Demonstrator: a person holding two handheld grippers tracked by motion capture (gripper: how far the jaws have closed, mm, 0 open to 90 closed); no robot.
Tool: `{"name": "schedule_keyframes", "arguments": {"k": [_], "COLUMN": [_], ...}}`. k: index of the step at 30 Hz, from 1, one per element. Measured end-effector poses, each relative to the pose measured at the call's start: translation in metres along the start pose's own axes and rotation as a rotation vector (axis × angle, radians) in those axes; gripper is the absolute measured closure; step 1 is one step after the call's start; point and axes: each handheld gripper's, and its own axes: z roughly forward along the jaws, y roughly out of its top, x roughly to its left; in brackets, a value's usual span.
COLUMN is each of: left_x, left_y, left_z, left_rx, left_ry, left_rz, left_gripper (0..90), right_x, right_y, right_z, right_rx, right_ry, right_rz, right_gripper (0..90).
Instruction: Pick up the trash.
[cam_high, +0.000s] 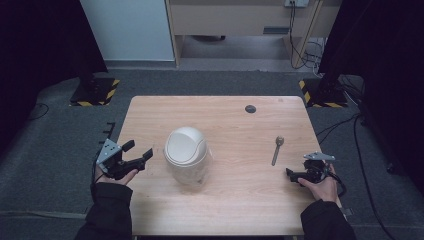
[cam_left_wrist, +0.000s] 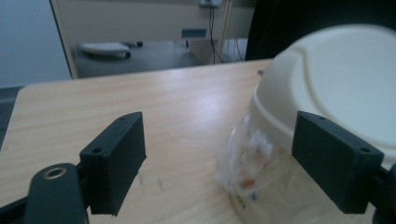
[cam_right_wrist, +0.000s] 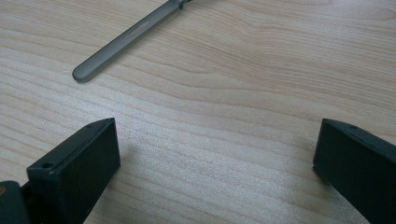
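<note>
Left gripper (cam_high: 141, 155): jaws wide, empty, beside bin (cam_high: 186, 154).
Right gripper (cam_high: 291, 174): jaws wide, empty, near spoon (cam_high: 276, 149).

Cream-white domed bin (cam_high: 186, 147) with a clear plastic liner on a pale wood-grain table (cam_high: 240, 200). Near the table's right edge, a grey-metal spoon (cam_high: 276, 149). Black left gripper (cam_high: 142, 157) and black right gripper (cam_high: 290, 172).
</note>
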Motion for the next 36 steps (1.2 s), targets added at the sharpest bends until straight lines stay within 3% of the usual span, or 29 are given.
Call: {"name": "schedule_keyframes", "arguments": {"k": [6,10,18,22,26,32,36], "left_x": [-0.012,-0.018,-0.031,-0.038,-0.041,-0.039,-0.039], "left_y": [0.016,0.02,0.026,0.023,0.023,0.011,0.007], "left_z": [0.0,0.006,0.041,0.055,0.059,0.067,0.071], "left_rx": [-0.063,-0.06,-0.016,-0.005,0.009,0.096,0.127], "left_ry": [-0.04,-0.044,-0.079,-0.105,-0.109,-0.107,-0.11], "left_rz": [-0.003,0.021,0.042,0.031,0.035,0.049,0.054], "left_gripper": [18.3,18.3,18.4,17.6,19.2,20.4,20.9], "right_x": [0.001,0.001,0.001,0.002,0.002,0.002,0.002], "right_y": [0.0,0.0,-0.001,-0.001,-0.001,-0.001,-0.001], "right_z": [0.0,0.0,-0.001,-0.001,-0.001,-0.001,-0.001], "right_rx": [0.0,0.001,0.001,0.0,0.001,0.001,0.0], "right_ry": [0.009,0.008,0.009,0.009,0.009,0.009,0.011], "right_rz": [-0.01,-0.01,-0.011,-0.01,-0.011,-0.012,-0.014], "right_gripper": [0.9,0.9,0.9,0.9,0.9,1.0,1.5]}}
